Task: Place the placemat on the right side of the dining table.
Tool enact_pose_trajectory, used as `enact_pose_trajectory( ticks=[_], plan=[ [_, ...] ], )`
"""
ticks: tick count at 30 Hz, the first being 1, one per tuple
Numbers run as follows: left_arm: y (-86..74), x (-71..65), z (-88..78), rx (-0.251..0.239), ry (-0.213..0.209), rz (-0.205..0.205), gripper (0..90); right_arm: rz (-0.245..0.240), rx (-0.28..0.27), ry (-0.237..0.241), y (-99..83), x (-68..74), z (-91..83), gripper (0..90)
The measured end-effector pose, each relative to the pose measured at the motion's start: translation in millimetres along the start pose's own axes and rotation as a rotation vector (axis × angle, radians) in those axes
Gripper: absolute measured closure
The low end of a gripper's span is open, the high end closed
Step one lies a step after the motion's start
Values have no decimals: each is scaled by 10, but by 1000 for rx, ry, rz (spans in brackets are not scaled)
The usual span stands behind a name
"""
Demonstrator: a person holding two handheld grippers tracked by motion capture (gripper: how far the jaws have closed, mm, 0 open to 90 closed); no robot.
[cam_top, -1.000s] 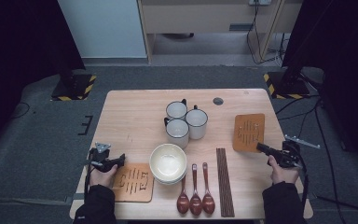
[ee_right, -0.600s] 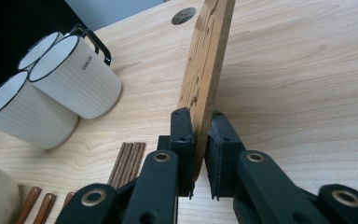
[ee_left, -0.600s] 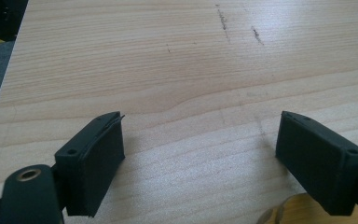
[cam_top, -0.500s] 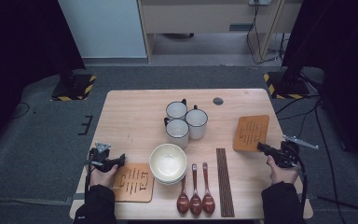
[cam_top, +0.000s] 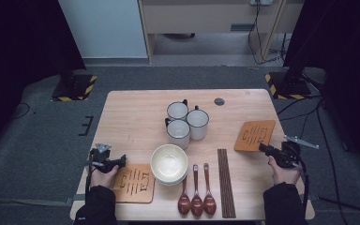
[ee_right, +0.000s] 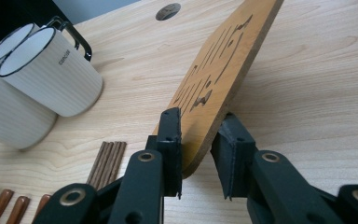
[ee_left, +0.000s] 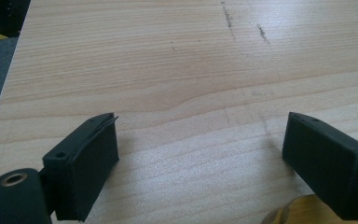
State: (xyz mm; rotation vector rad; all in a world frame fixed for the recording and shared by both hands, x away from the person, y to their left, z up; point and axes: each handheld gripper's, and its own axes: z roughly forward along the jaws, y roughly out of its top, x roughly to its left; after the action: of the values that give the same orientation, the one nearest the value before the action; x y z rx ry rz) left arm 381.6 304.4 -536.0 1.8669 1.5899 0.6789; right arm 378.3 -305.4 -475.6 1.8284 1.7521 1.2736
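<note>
My right gripper (cam_top: 261,147) (ee_right: 198,154) has the near corner of a wooden slotted coaster (cam_top: 255,135) (ee_right: 223,60) between its jaws. The jaws have just been opening: one pad still lies against the coaster's top face, and a gap shows at the other. The coaster slants up from the table in the right gripper view. My left gripper (cam_top: 122,160) (ee_left: 200,158) stands open over bare wood, and its jaws have also just been widening, with nothing between them. A second coaster (cam_top: 133,183) (ee_left: 298,214) lies just right of it.
Mid-table stand three white mugs (cam_top: 187,122) (ee_right: 46,70). A cream bowl (cam_top: 169,163), three wooden spoons (cam_top: 196,192) and dark chopsticks (cam_top: 226,183) (ee_right: 105,163) lie along the front. A round cable hole (cam_top: 219,101) sits near the table's (cam_top: 131,117) far edge.
</note>
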Motion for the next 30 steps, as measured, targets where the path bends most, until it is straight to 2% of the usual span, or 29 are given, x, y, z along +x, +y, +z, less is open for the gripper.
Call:
enact_pose_trajectory(
  ticks=[10, 16, 30],
  plan=[
    [1, 3, 3, 3, 3, -3, 82, -26, 15, -26, -10, -22, 36, 665],
    [2, 4, 5, 5, 4, -6, 74, -16, 27, -30, -27, -69, 62, 645],
    [5, 2, 11, 13, 11, -7, 43, -16, 62, -73, -90, -126, 131, 567]
  ],
)
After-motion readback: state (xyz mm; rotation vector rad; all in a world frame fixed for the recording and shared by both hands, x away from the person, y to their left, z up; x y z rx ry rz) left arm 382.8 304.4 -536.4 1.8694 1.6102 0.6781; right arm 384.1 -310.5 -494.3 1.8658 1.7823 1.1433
